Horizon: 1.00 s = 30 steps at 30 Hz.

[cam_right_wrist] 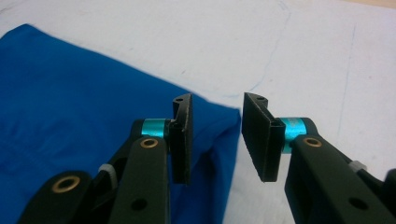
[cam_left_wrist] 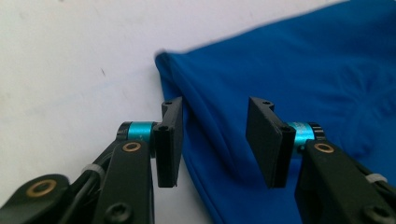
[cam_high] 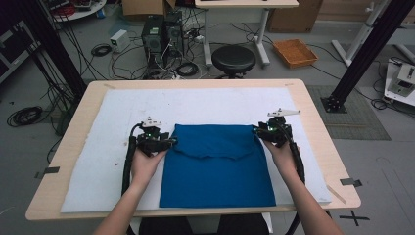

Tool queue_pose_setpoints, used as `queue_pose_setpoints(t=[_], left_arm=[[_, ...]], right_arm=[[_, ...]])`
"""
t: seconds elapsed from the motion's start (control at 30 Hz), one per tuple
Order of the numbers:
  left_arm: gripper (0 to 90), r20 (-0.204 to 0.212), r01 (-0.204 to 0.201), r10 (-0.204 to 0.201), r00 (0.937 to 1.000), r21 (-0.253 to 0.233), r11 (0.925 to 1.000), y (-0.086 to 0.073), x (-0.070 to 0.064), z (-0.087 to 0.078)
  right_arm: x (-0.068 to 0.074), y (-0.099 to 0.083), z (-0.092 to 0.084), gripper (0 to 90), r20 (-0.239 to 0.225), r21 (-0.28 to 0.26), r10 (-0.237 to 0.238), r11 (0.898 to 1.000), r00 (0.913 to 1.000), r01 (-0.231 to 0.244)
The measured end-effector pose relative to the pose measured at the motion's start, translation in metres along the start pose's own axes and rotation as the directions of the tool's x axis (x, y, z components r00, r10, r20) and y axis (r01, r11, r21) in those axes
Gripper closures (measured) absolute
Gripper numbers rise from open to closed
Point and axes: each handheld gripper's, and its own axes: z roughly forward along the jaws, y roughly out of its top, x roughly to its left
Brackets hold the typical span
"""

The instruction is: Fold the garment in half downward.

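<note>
A blue cloth [cam_high: 218, 166] lies folded flat on the white mat [cam_high: 117, 107], with a wavy folded edge across its middle. My left gripper [cam_high: 172, 142] is at the cloth's far left corner, jaws open. In the left gripper view the cloth's edge [cam_left_wrist: 303, 60] runs between the spread jaws of the left gripper [cam_left_wrist: 215, 112], and the pads do not press on it. My right gripper [cam_high: 256, 131] is at the far right corner, also open. In the right gripper view the cloth's corner [cam_right_wrist: 70, 93] lies below and between the jaws of the right gripper [cam_right_wrist: 217, 107], unclamped.
The mat covers most of the wooden table [cam_high: 313, 127]. Beyond the far edge, on the floor, stand a black stool [cam_high: 233, 58], computer towers [cam_high: 161, 32] with cables, and an orange tray [cam_high: 294, 52]. Black frame posts [cam_high: 364, 54] rise at both sides.
</note>
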Motion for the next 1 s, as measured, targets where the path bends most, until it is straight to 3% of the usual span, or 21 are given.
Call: queue_pose_setpoints(t=[0.17,0.33,0.5,0.63,0.8,1.0], left_arm=[[59.9,-0.016,-0.018,0.019,0.9997,0.072,0.9972,-0.01,-0.01,0.001],[69.5,-0.016,-0.013,0.015,0.9998,0.086,0.9962,-0.01,-0.015,0.006],[74.3,-0.009,0.004,-0.003,0.9999,0.094,0.9955,-0.01,-0.014,0.007],[85.9,-0.008,-0.006,0.007,0.9999,0.094,0.9956,-0.011,-0.015,0.008],[87.2,-0.003,-0.017,0.017,0.9999,0.083,0.9964,-0.01,-0.016,0.006],[87.3,0.041,-0.02,0.019,0.999,0.039,0.999,-0.007,-0.02,-0.01]], right_arm=[[0.01,-0.018,-0.007,63.6,-0.004,0.02,0.02,1.0,0.9998,-0.02],[0.017,-0.032,-0.009,63.2,-0.014,0.044,0.063,0.997,0.9979,-0.062],[0.021,-0.038,-0.001,63.8,-0.029,0.091,0.073,0.993,0.9969,-0.07],[0.022,-0.041,0.005,80.7,-0.044,0.123,0.051,0.991,0.9977,-0.046],[0.028,-0.04,0.0,87.0,-0.048,0.088,-0.004,0.996,0.9988,0.009],[0.03,-0.037,-0.016,87.2,-0.075,0.046,-0.007,0.999,0.9971,0.011]])
